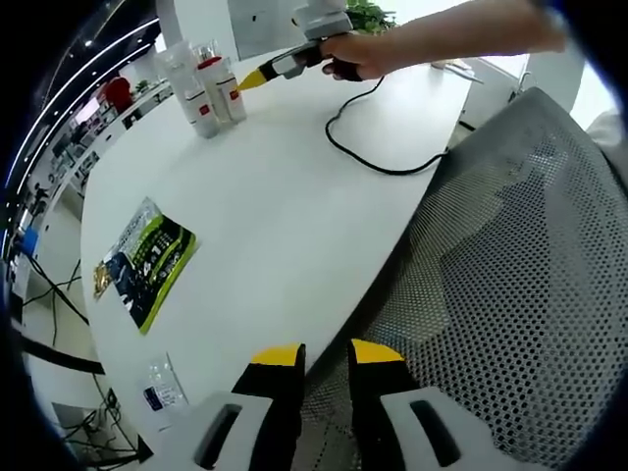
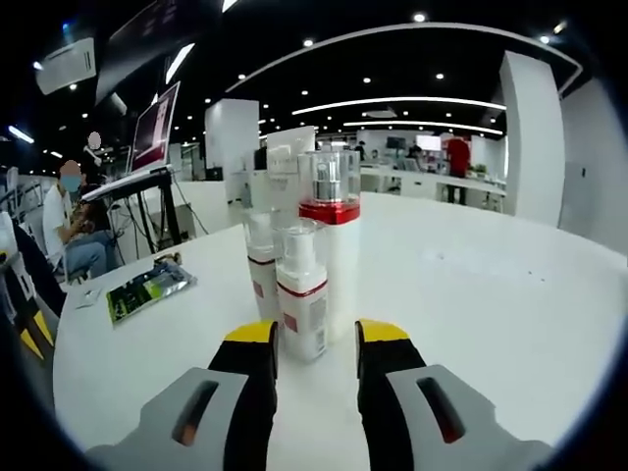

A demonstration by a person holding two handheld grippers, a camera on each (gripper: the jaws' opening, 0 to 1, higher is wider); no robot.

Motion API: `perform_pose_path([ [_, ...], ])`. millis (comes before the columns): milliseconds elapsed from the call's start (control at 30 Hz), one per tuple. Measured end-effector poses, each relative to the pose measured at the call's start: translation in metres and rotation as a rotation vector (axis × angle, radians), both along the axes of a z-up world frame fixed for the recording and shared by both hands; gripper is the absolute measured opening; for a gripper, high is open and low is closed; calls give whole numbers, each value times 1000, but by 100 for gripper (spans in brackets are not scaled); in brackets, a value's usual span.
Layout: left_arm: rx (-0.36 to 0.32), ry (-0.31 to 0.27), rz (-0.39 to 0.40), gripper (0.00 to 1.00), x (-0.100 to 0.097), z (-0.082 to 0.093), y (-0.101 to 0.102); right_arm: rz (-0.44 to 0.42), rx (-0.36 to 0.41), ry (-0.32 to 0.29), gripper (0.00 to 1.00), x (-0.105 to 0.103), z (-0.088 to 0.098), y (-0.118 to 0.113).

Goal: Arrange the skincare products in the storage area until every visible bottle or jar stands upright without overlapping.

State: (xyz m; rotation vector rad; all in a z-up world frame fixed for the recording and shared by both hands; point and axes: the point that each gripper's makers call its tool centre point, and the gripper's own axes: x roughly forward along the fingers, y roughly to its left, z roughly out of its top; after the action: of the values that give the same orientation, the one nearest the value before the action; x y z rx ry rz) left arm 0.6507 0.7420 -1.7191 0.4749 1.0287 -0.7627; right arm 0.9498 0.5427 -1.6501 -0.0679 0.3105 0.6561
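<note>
1. Standing upright on the white table (image 2: 471, 285), a small pump bottle (image 2: 302, 294) with a red band and clear cap sits just ahead of the right gripper (image 2: 316, 339), level with the gap between its yellow-tipped jaws.
2. The right gripper's jaws are apart with that bottle just before their tips; whether they touch it cannot be told.
3. Close behind the small pump bottle stand a second small bottle (image 2: 261, 265) and a tall bottle (image 2: 331, 231) with a red collar and clear top, all upright and tightly clustered.
4. In the left gripper view the same cluster of bottles (image 1: 208, 86) stands far across the table, with the right gripper (image 1: 257, 76), held in a person's hand (image 1: 355, 54), reaching its yellow tip to them.
5. The left gripper (image 1: 326, 351) hangs at the table's near edge, beside a mesh chair back (image 1: 520, 265), jaws slightly apart and holding nothing.
6. A green-and-black packet (image 1: 145, 260) lies flat on the table, well apart from the bottles; a black cable (image 1: 378, 147) trails from the hand.
</note>
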Motion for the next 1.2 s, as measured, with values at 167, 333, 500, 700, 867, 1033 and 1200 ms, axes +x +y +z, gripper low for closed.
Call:
perform_pose_path([
  [167, -2, -2, -6, 18, 0, 1, -2, -34, 66, 4, 30, -23, 16, -4],
  [333, -5, -12, -1, 18, 2, 2, -2, -20, 106, -18, 30, -54, 37, -4],
  [500, -10, -28, -2, 18, 4, 8, -4, -30, 124, -17, 31, -78, 50, -20],
  [700, -8, -38, -2, 18, 7, 14, -5, -44, 157, -24, 30, -111, 70, -33],
  [867, -5, -65, -7, 18, 9, 18, -7, -31, 202, -25, 31, -143, 84, -31],
  [1033, -25, -76, -3, 18, 11, 24, -13, -36, 230, -26, 31, -166, 94, -32],
  [1200, -31, -75, 0, 20, 12, 24, -13, -6, 220, -45, 31, -183, 121, -28],
])
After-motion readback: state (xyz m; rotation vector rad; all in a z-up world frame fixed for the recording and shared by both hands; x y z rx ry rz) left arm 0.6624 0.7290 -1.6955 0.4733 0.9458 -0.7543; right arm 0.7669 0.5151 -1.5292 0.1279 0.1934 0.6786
